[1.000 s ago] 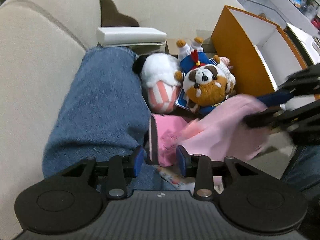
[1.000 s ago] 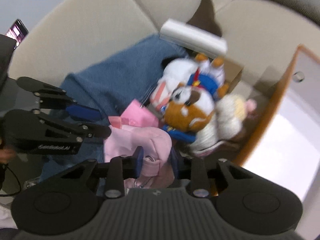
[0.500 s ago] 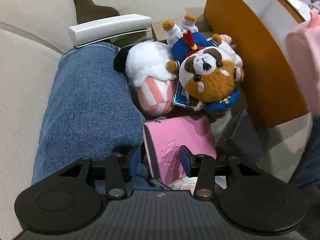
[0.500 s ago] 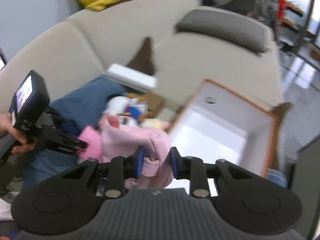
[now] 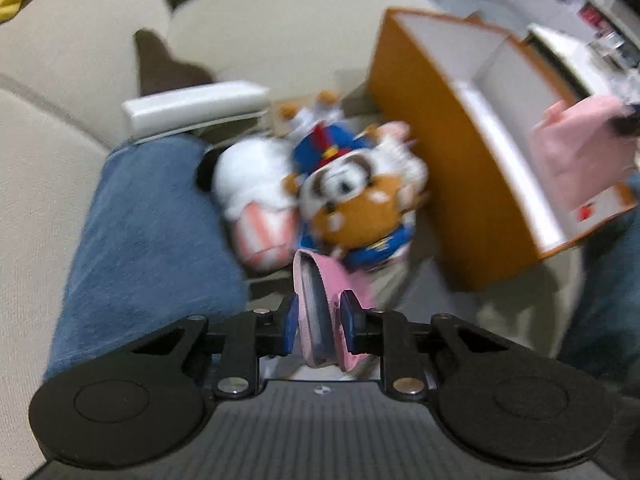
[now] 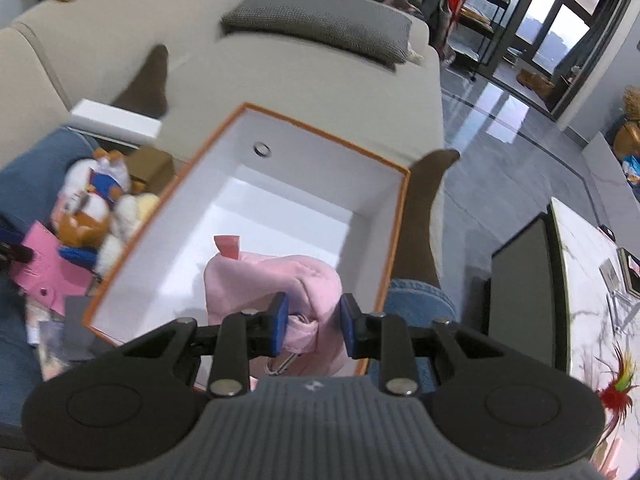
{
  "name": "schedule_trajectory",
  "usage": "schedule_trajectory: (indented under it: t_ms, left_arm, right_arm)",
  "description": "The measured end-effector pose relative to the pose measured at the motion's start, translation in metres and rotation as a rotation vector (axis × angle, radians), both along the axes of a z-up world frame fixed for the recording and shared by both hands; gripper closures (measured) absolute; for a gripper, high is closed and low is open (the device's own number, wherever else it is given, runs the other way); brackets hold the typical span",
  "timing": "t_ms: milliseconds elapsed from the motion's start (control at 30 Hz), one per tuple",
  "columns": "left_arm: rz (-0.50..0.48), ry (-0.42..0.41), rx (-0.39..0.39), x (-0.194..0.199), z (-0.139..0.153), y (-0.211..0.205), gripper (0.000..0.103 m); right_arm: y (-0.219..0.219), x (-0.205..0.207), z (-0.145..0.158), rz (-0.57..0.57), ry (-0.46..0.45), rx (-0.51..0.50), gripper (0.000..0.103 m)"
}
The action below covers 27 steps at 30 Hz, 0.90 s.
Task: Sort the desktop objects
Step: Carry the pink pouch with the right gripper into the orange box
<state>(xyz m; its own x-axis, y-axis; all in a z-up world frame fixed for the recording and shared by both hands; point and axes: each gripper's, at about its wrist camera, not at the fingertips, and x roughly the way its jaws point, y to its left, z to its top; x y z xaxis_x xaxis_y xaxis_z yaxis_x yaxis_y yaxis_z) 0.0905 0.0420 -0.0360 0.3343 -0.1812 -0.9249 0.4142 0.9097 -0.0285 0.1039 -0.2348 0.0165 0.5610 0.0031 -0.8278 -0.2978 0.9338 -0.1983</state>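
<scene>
My right gripper [image 6: 313, 322] is shut on a soft pink pouch [image 6: 276, 284] and holds it over the open orange box [image 6: 384, 240] with a white inside. The pouch also shows at the right edge of the left wrist view [image 5: 580, 156], above the box [image 5: 452, 184]. My left gripper [image 5: 319, 326] is shut on a pink notebook [image 5: 316, 304], held edge-on and lifted. Behind it lie a brown raccoon plush [image 5: 356, 208] and a white plush with a striped pink base [image 5: 256, 196].
Everything sits on a beige sofa [image 5: 48, 148] between a person's jeans-clad legs [image 5: 148, 232]. A white flat box [image 5: 192, 108] lies behind the plush toys. A dark screen [image 6: 520, 292] and a marble table [image 6: 592, 300] stand to the right.
My right gripper carried the pink pouch from the pile to above the orange box. My left gripper closed on the pink notebook and raised it off the sofa.
</scene>
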Motion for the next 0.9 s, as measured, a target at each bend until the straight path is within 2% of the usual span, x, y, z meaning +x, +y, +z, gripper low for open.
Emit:
schedule_trajectory:
  t_ms: [133, 400, 533, 633, 700, 800, 900]
  left_arm:
    - [-0.027, -0.010, -0.079, -0.001, 0.002, -0.013, 0.078]
    - [-0.028, -0.040, -0.126, -0.008, 0.001, -0.029, 0.078]
    - [-0.040, -0.049, -0.121, -0.011, -0.001, -0.041, 0.078]
    - [-0.032, -0.080, -0.067, -0.013, -0.001, -0.047, 0.077]
    - [-0.026, -0.076, -0.053, -0.014, 0.000, -0.047, 0.071]
    - [-0.011, -0.053, -0.070, -0.009, 0.001, -0.044, 0.046]
    - [0.028, -0.047, -0.051, -0.002, 0.001, -0.042, 0.045]
  right_arm:
    - [-0.003, 0.005, -0.014, 0.015, 0.019, -0.017, 0.073]
    - [-0.004, 0.004, -0.046, 0.046, 0.063, -0.122, 0.073]
    - [-0.004, 0.007, -0.058, 0.057, 0.089, -0.152, 0.072]
    - [-0.002, 0.007, -0.067, 0.068, 0.092, -0.195, 0.070]
    - [-0.001, 0.006, -0.070, 0.080, 0.091, -0.216, 0.069]
    - [0.001, 0.005, -0.072, 0.092, 0.088, -0.236, 0.068]
    - [0.003, 0.004, -0.071, 0.099, 0.090, -0.247, 0.068]
